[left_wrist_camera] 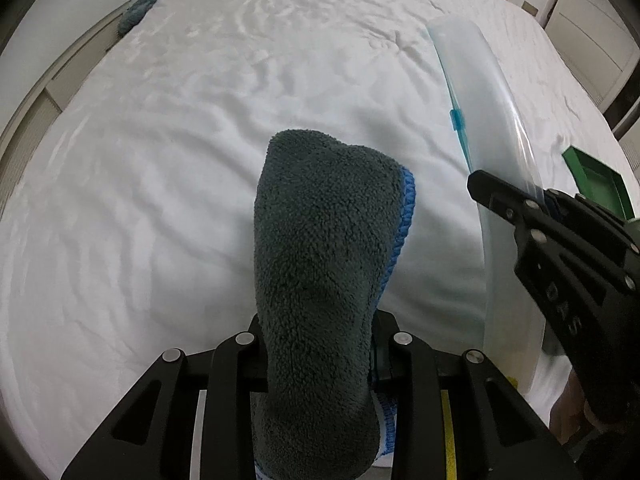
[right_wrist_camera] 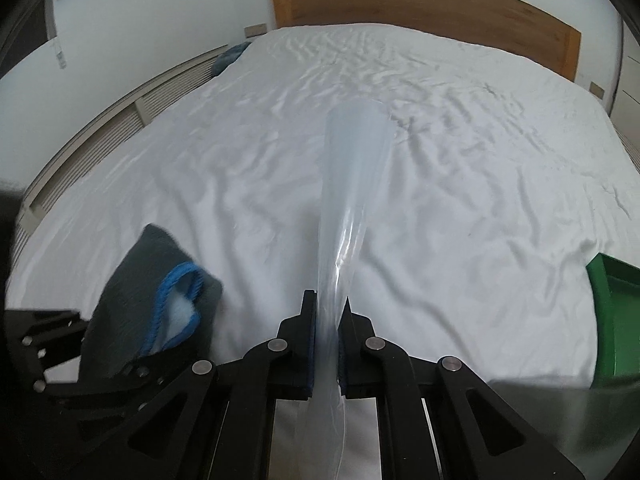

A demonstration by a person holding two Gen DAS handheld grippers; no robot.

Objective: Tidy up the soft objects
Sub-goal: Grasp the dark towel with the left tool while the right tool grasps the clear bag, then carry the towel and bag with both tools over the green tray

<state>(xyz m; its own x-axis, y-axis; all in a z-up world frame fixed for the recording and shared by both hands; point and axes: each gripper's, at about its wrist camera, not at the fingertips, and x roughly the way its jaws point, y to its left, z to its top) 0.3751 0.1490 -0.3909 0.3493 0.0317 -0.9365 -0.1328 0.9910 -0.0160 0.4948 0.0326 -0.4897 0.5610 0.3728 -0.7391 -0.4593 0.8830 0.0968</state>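
My left gripper (left_wrist_camera: 316, 344) is shut on a folded grey fleece cloth with blue stitched edging (left_wrist_camera: 324, 248), held above the white bed. The cloth also shows at the lower left of the right wrist view (right_wrist_camera: 160, 296). My right gripper (right_wrist_camera: 328, 320) is shut on a clear plastic zip bag (right_wrist_camera: 352, 184), which rises upright in front of it. In the left wrist view the bag (left_wrist_camera: 480, 92) with its blue slider stands to the right of the cloth, and the right gripper (left_wrist_camera: 520, 204) pinches its lower edge.
A white wrinkled bed sheet (right_wrist_camera: 240, 168) covers the mattress. A green box (right_wrist_camera: 616, 320) lies at the bed's right edge; it also shows in the left wrist view (left_wrist_camera: 596, 176). Another dark cloth (right_wrist_camera: 230, 58) lies at the far left corner. A wooden headboard (right_wrist_camera: 420, 4) stands behind.
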